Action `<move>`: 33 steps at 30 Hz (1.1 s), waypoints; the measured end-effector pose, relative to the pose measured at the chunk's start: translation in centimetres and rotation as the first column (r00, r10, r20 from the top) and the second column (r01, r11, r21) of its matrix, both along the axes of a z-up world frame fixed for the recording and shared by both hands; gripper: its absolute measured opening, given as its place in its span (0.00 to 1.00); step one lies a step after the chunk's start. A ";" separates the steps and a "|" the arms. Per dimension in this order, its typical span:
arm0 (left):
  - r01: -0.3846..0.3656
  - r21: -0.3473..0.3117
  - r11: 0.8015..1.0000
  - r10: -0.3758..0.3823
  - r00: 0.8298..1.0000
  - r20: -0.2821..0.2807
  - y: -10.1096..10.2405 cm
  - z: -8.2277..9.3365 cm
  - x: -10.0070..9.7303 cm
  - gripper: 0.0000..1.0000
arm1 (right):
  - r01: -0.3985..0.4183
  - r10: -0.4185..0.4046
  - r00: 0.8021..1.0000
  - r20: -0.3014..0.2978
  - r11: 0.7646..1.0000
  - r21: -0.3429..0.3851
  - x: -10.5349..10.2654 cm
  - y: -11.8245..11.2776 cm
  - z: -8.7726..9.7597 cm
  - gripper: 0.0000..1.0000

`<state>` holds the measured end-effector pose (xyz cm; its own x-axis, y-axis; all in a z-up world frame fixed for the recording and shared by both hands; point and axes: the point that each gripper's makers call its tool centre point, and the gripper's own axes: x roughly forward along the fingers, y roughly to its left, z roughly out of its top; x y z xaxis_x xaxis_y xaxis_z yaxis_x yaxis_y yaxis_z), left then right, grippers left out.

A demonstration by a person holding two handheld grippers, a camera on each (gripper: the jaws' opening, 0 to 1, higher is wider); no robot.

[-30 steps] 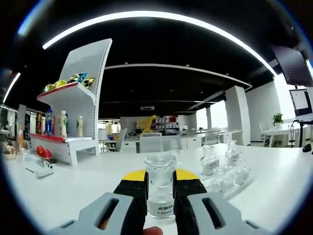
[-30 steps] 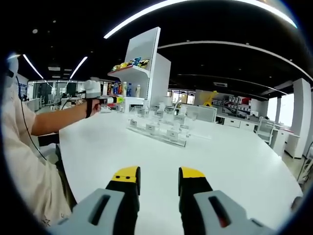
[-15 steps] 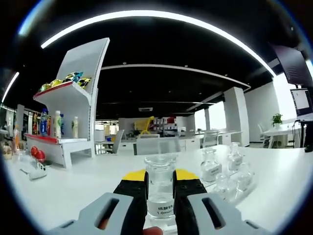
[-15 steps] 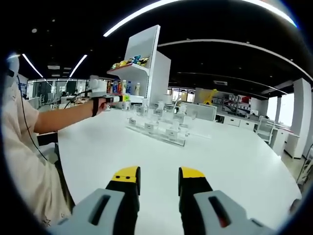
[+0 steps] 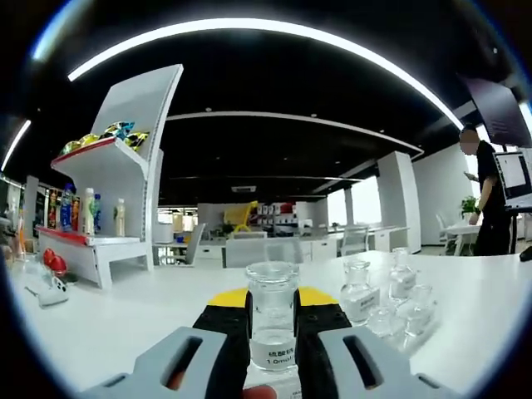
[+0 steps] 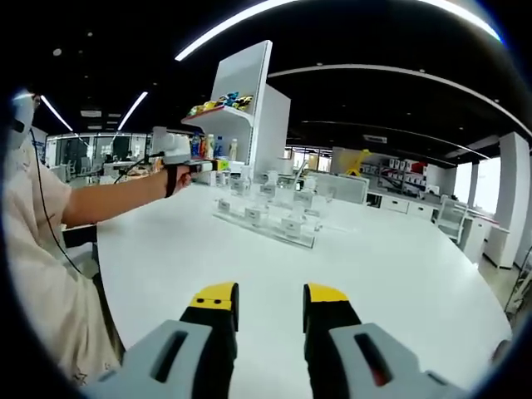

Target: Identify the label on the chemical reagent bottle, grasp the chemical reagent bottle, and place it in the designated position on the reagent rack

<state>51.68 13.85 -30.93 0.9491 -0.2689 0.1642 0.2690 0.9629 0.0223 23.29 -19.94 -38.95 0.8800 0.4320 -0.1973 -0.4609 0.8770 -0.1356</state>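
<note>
While its yellow-tipped jaws press in from either side, the left gripper holds a clear glass reagent bottle upright above the white desk; the bottle's wide round mouth stands above the jaw tips, and a white label with small print sits low on its body, the print too small to read in full. A fingertip shows at the bottom edge of the left gripper view, just under the bottle. Just beyond and to the right of the held bottle, a clear reagent rack lies on the desk with several more stoppered glass bottles standing in it, some with white labels. Toward the desk's far left side stands a white display shelf carrying drink bottles on its lower level and bright packets on its upper one. A person in dark clothes stands at the far right, past the desk.

The right gripper hangs over bare desk near its near edge, jaws parted with a plain gap and nothing between them. In the right gripper view the rack rests near the middle of the desk, well apart from that gripper, and the person's outstretched arm reaches toward it from the left, carrying the left gripper close beside the rack's far left end. The white display shelf rises just behind.
</note>
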 end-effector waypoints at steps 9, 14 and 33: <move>0.012 -0.005 1.000 -0.012 1.000 0.006 -0.8 -0.9 0.7 0.20 | -0.002 0.002 1.000 -0.002 1.000 0.000 0.2 -0.1 -0.1 0.31; 0.012 -0.005 1.000 -0.012 1.000 0.009 -0.9 -1.2 1.1 0.20 | 0.001 -0.001 1.000 -0.004 1.000 -0.002 0.3 -0.3 -0.2 0.31; 0.017 0.005 1.000 -0.017 1.000 -0.005 -1.5 -3.2 2.0 0.20 | -0.002 0.002 1.000 -0.015 1.000 -0.007 0.6 -0.2 -0.6 0.31</move>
<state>53.70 12.39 -34.09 0.9451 -0.2859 0.1581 0.2854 0.9580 0.0261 23.85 -20.09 -39.53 0.8761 0.4323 -0.2137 -0.4647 0.8752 -0.1346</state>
